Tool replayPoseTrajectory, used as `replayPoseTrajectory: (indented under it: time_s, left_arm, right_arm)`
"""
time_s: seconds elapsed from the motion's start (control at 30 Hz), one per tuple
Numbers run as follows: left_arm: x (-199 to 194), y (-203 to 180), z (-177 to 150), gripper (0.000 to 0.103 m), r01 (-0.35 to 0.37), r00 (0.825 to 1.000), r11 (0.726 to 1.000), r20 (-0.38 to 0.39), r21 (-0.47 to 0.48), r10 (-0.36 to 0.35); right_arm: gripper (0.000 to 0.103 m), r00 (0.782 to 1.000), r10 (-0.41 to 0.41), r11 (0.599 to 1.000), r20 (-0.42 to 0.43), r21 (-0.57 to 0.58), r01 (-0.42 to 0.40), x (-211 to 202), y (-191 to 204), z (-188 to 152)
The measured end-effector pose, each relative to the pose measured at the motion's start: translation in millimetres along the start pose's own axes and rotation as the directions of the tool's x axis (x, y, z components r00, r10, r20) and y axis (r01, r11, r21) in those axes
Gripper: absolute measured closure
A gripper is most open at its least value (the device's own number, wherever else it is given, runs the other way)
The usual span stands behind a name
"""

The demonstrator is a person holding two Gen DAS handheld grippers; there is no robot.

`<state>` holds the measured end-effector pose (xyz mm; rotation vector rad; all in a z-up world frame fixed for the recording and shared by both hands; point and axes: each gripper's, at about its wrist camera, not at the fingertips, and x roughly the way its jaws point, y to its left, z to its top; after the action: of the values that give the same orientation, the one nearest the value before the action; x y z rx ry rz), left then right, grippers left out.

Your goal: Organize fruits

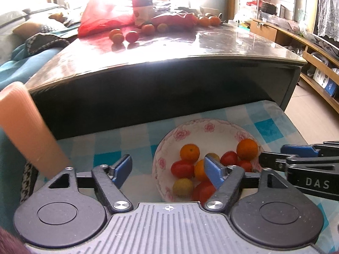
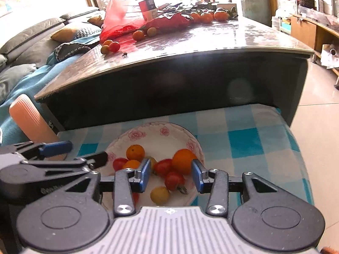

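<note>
Blue-and-white checked cloth (image 2: 245,139) covers the low surface on which we find the bowl (image 2: 148,133), a white dish with a pink flower pattern on its rim. We count the fruit inside it as the task's items: two small oranges (image 2: 135,152) and (image 2: 184,160), several red cherry tomatoes (image 2: 173,180) and a yellow one (image 2: 160,194), all lying loose in the bowl's base. We hold both tools above this bowl, pointing down and forward. We read the left gripper (image 1: 167,169) as open: its blue-padded fingers (image 1: 121,167) stand wide apart, one over the cloth to the left of the bowl and the other over the fruit, with nothing clamped between them. We read the right gripper (image 2: 170,174) as open too, though with a narrower gap; tomatoes and the yellow fruit show through that gap, but they lie in the bowl below and the pads press on none of them. Each tool appears at the edge of the other's view. Behind the cloth stands a dark table (image 2: 190,48) with a glossy top. On it we see more loose fruit (image 2: 110,46), a red plastic bag (image 2: 120,19) and a carton (image 2: 148,8). A ribbed orange cylinder (image 2: 29,120) leans at the left.
</note>
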<state>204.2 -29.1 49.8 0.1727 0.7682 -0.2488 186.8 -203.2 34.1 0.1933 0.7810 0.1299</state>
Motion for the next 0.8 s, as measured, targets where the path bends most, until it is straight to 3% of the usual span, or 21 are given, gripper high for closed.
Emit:
replayPoseTrajectory:
  time_s: [0.37, 0.67, 0.8]
  left_arm:
    - [-31.5, -5.0, -37.2, 0.000, -0.059, 0.998, 0.998, -0.020, -0.010, 0.059]
    - [-53.2, -21.3, -64.9, 0.000, -0.094, 0.995, 0.995, -0.035, 0.027, 0.095]
    - [-62.5, -23.2, -75.7, 0.000, -0.072, 0.996, 0.997, -0.045, -0.001, 0.072]
  right_arm:
    - [0.041, 0.999, -0.030, 0.999, -0.036, -0.011, 0.030, -39.9, 4.2, -38.9]
    - [0.040, 0.998, -0.026, 0.999, -0.054, 0.031, 0.028, -69.3, 5.0, -68.7]
    - [0.039, 0.998, -0.021, 0.999, -0.054, 0.047, 0.024, -81.7, 6.1, -79.3]
